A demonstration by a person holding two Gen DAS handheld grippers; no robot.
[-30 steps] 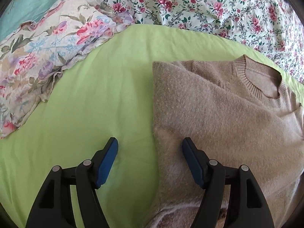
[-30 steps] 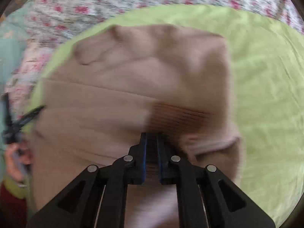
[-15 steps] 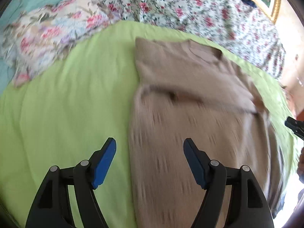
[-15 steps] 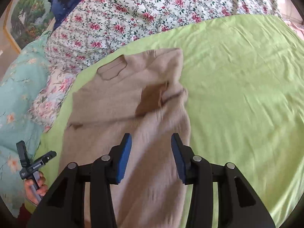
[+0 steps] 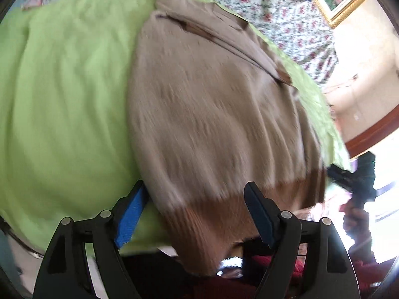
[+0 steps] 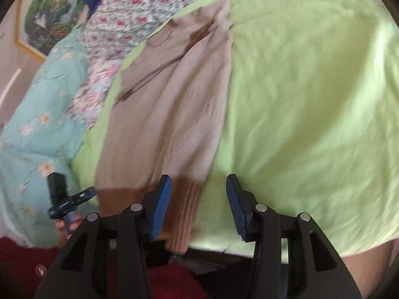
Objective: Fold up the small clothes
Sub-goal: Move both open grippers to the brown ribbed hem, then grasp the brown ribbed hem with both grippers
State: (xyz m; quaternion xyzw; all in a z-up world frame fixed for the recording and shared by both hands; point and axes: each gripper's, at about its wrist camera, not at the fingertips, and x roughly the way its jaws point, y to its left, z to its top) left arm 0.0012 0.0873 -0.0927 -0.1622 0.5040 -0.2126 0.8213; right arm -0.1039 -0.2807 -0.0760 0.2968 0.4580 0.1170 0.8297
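Observation:
A beige knit sweater (image 5: 212,112) lies lengthwise on the green sheet (image 5: 62,99), its sleeves folded in across the chest. Its darker ribbed hem (image 5: 219,214) hangs over the bed's near edge. My left gripper (image 5: 197,211) hovers over the hem's left part, jaws opening, pads not pressing the cloth. In the right wrist view the sweater (image 6: 169,114) runs up the left, and my right gripper (image 6: 199,206) straddles the hem's right corner (image 6: 184,199), jaws opening, nothing gripped. Each view shows the other gripper at its side: the right gripper (image 5: 354,177) and the left gripper (image 6: 67,199).
A floral quilt (image 5: 274,7) covers the far end of the bed, with a teal flowered pillow (image 6: 37,114) beside it. A framed picture (image 6: 47,20) hangs on the wall. Dark red cloth (image 6: 20,261) shows below the bed's near edge.
The right gripper let go of the sleeve cuff and opened. Both grippers drew back from the sweater's upper part to its hem at the bed's near edge.

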